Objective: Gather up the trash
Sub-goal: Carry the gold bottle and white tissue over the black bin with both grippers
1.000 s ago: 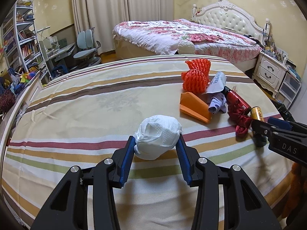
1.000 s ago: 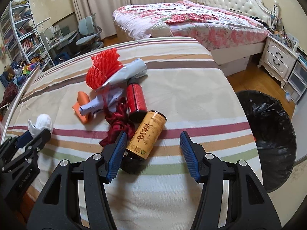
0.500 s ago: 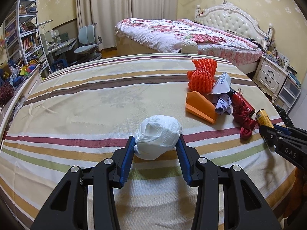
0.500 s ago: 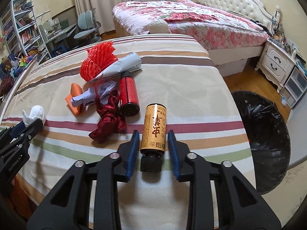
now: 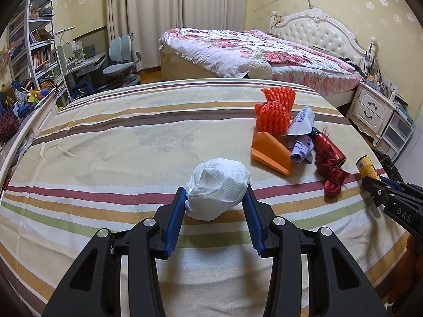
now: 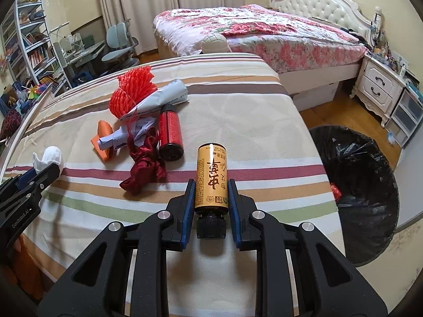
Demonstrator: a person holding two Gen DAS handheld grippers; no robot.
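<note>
My left gripper (image 5: 215, 198) is shut on a crumpled white paper ball (image 5: 218, 189), held over the striped bedspread (image 5: 105, 137). My right gripper (image 6: 211, 191) is shut on a yellow bottle (image 6: 211, 175) with a black cap, its blue pads pressing both sides. The left view shows that bottle (image 5: 368, 166) at the right edge in the right gripper (image 5: 371, 182). The right view shows the paper ball (image 6: 50, 155) and left gripper (image 6: 46, 170) at far left. A black-lined trash bin (image 6: 359, 185) stands on the floor to the right of the bed.
More trash lies mid-bedspread: an orange net (image 6: 133, 92), a grey rolled paper (image 6: 164, 96), a red can (image 6: 170, 132), a dark red ribbon (image 6: 144, 166), an orange paper (image 5: 272, 153). A floral bed (image 6: 251, 31), nightstand (image 6: 380, 87) and desk chair (image 5: 123, 58) lie beyond.
My right gripper's jaws closed on the yellow bottle, which now points straight ahead between the pads. The left gripper kept its hold on the paper ball.
</note>
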